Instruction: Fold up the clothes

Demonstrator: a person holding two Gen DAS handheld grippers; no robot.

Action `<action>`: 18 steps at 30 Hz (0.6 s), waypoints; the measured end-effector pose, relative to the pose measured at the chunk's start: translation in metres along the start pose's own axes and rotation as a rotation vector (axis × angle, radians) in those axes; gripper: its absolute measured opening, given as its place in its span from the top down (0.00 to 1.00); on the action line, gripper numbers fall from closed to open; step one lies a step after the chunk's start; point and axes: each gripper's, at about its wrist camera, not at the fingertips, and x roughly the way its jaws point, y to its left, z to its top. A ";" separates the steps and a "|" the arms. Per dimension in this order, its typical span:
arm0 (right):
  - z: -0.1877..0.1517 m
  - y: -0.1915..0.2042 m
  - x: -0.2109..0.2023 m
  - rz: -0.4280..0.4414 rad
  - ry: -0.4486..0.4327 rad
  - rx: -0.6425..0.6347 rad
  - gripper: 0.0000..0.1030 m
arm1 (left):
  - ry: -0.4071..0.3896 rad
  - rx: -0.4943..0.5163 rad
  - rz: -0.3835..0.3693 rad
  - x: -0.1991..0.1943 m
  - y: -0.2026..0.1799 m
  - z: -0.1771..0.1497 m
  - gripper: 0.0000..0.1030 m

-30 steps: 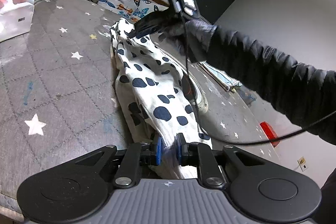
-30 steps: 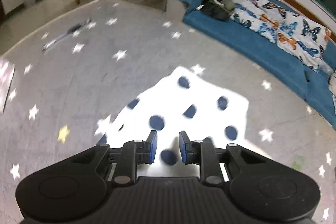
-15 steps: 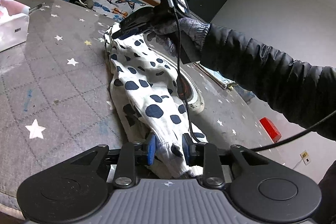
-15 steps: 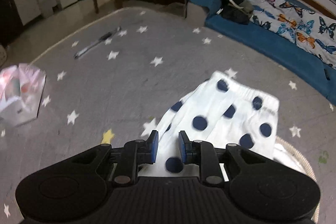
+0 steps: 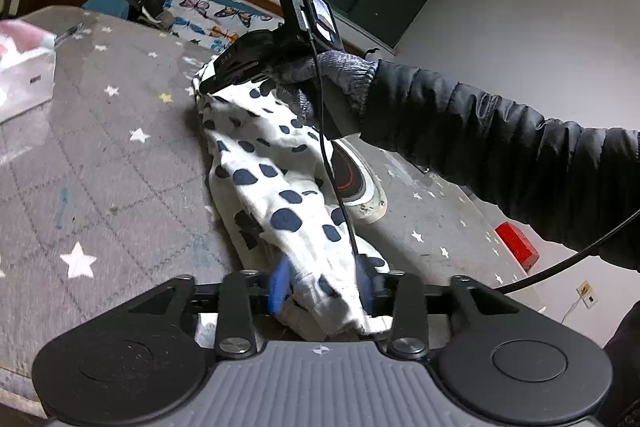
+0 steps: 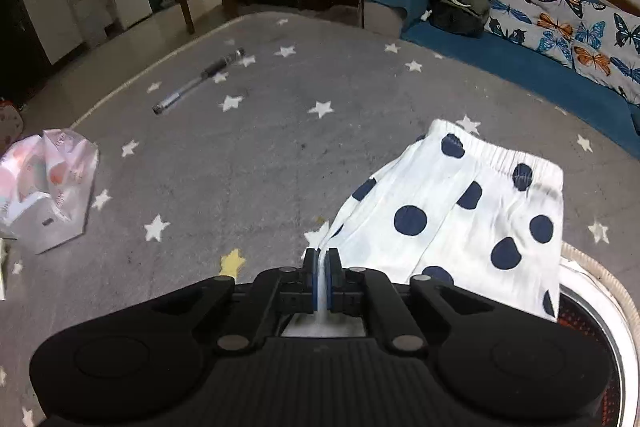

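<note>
A white garment with navy dots (image 5: 272, 183) lies in a long crumpled strip on the grey star-patterned surface (image 5: 100, 163). Its near end rests between the spread blue pads of my left gripper (image 5: 322, 287), which is open. At the far end my right gripper (image 5: 208, 83), held by a gloved hand (image 5: 320, 75), pinches the cloth's edge. In the right wrist view the right gripper (image 6: 321, 279) is shut on a thin white fold, and the garment (image 6: 472, 211) spreads to the right with its elastic waistband farthest away.
A round white dish with a dark red centre (image 5: 360, 183) sits partly under the garment. A tissue pack (image 6: 48, 195) stands at the left and a pen (image 6: 200, 79) lies farther off. A blue sofa (image 6: 520, 67) runs behind, and a red object (image 5: 516, 245) is at the right.
My left gripper's pads have spread apart and let go of the cloth. My right gripper has closed on the garment's edge and drawn back, lifting that end.
</note>
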 end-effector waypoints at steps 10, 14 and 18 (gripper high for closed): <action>-0.022 -0.017 -0.077 -0.042 -0.009 -0.096 0.90 | -0.059 0.081 0.037 -0.012 -0.013 0.017 0.57; -0.056 -0.036 -0.101 -0.052 0.003 -0.090 0.90 | -0.080 0.107 0.052 -0.002 -0.019 0.031 0.59; -0.091 -0.067 -0.119 -0.071 0.000 0.002 0.90 | -0.061 0.111 0.068 0.026 -0.018 0.049 0.59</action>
